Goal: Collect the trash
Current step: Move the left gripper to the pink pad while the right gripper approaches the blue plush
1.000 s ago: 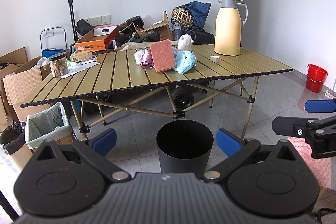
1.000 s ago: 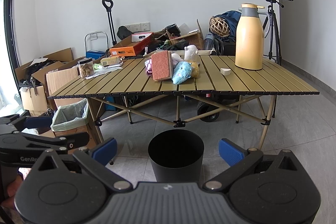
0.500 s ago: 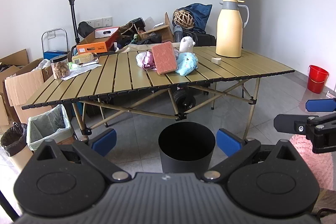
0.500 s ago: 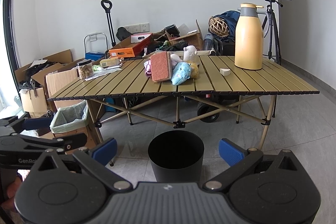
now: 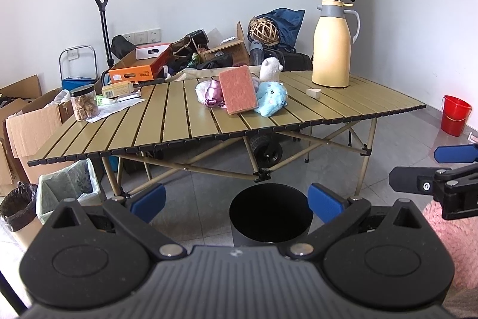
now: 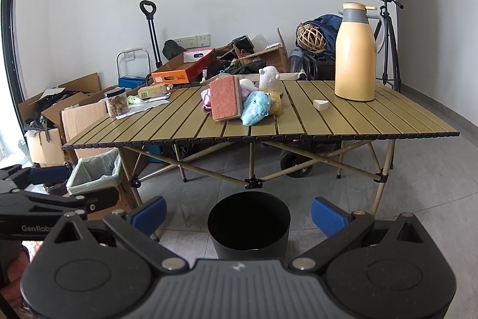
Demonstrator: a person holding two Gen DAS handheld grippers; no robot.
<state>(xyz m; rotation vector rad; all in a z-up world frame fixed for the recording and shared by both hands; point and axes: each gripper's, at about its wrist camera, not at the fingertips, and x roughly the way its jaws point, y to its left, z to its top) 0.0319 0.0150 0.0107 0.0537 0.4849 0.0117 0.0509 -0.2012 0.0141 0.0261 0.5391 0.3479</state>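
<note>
A black round bin (image 5: 270, 214) (image 6: 249, 224) stands on the floor in front of a slatted folding table (image 5: 179, 127) (image 6: 358, 121). On the table lie a pink sponge (image 5: 238, 89) (image 6: 224, 98), a crumpled pink bag (image 5: 209, 93), plush toys (image 5: 270, 100) (image 6: 257, 106), a small white wedge (image 5: 313, 92) (image 6: 320, 104) and paper scraps (image 5: 116, 106). My left gripper (image 5: 236, 201) and right gripper (image 6: 239, 213) are open and empty, held low above the bin, well short of the table.
A yellow thermos (image 5: 331, 50) (image 6: 355, 56) stands at the table's back right, a snack jar (image 5: 84, 103) at the left. A lined box bin (image 5: 68, 184) and black bag bin (image 5: 16, 205) stand left. A red bucket (image 5: 455, 115) is right. Boxes and clutter line the wall.
Both views have drifted slightly back and up; the table sits a little lower in frame. Both grippers stay open and empty.
</note>
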